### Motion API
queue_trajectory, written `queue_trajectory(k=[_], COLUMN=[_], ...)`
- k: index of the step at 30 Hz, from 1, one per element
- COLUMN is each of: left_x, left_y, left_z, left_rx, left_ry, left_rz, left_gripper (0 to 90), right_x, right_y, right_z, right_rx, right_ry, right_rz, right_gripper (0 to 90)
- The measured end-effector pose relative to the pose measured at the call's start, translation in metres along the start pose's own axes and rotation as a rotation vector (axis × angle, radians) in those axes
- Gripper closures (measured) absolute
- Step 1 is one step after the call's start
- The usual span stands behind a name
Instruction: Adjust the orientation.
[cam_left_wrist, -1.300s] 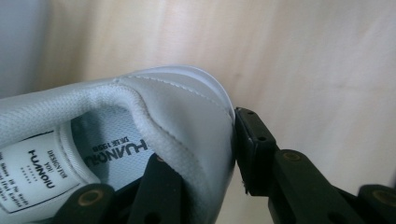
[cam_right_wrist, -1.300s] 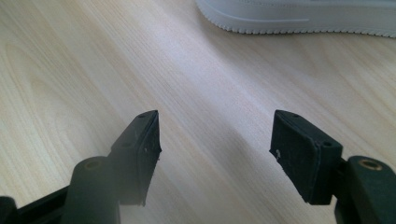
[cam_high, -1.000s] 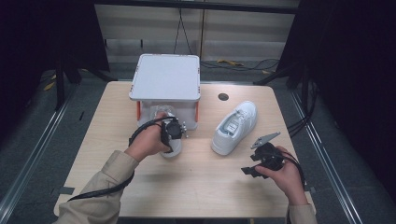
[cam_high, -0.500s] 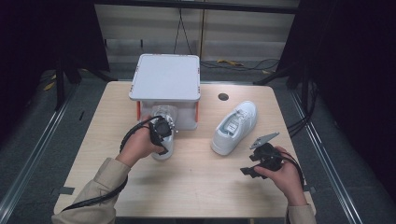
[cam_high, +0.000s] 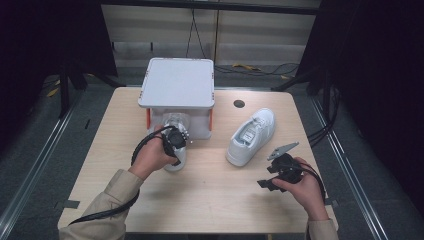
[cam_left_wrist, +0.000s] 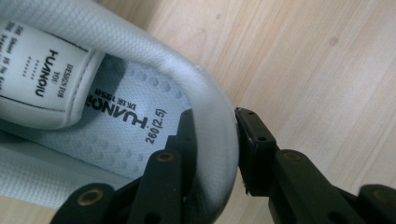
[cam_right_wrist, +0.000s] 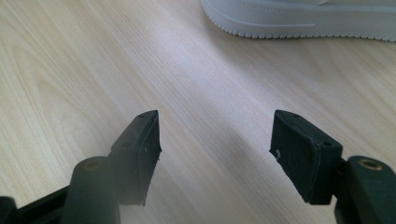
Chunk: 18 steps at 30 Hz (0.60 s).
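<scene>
The left gripper (cam_left_wrist: 212, 140), its jaws having just been closing, is clamping the padded heel collar of the left white shoe (cam_left_wrist: 116, 116) lying on the counter (cam_high: 210, 195) before the white box (cam_high: 177, 82), while the right gripper (cam_right_wrist: 215, 140) is hovering unclenched above bare wood.

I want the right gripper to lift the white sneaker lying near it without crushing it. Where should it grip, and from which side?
Probably the padded heel collar of the free sneaker, one jaw inside the opening and one outside, coming from above at the near end. The heel points toward the right gripper, whose jaws stand open, and the left gripper already pinches the other sneaker that way.
</scene>
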<state>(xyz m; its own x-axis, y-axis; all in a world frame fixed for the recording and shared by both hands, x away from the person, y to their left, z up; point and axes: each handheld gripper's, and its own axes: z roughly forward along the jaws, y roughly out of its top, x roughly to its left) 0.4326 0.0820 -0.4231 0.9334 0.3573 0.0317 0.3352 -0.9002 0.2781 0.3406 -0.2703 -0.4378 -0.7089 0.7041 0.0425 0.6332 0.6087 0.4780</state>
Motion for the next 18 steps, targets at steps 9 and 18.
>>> queue_trajectory(k=[9, 18], left_x=[0.014, 0.052], left_y=[0.012, 0.003], left_z=[-0.006, -0.007], left_rx=[0.047, 0.037], left_ry=[0.059, 0.053], left_rz=[0.064, 0.019], left_gripper=[71.4, 69.0], right_x=[0.0, -0.003], right_y=[0.0, -0.002], right_z=[0.0, 0.001], right_rx=[-0.001, 0.004], right_ry=[0.003, 0.007], right_rz=[-0.002, -0.001], right_gripper=[32.7, 32.8])
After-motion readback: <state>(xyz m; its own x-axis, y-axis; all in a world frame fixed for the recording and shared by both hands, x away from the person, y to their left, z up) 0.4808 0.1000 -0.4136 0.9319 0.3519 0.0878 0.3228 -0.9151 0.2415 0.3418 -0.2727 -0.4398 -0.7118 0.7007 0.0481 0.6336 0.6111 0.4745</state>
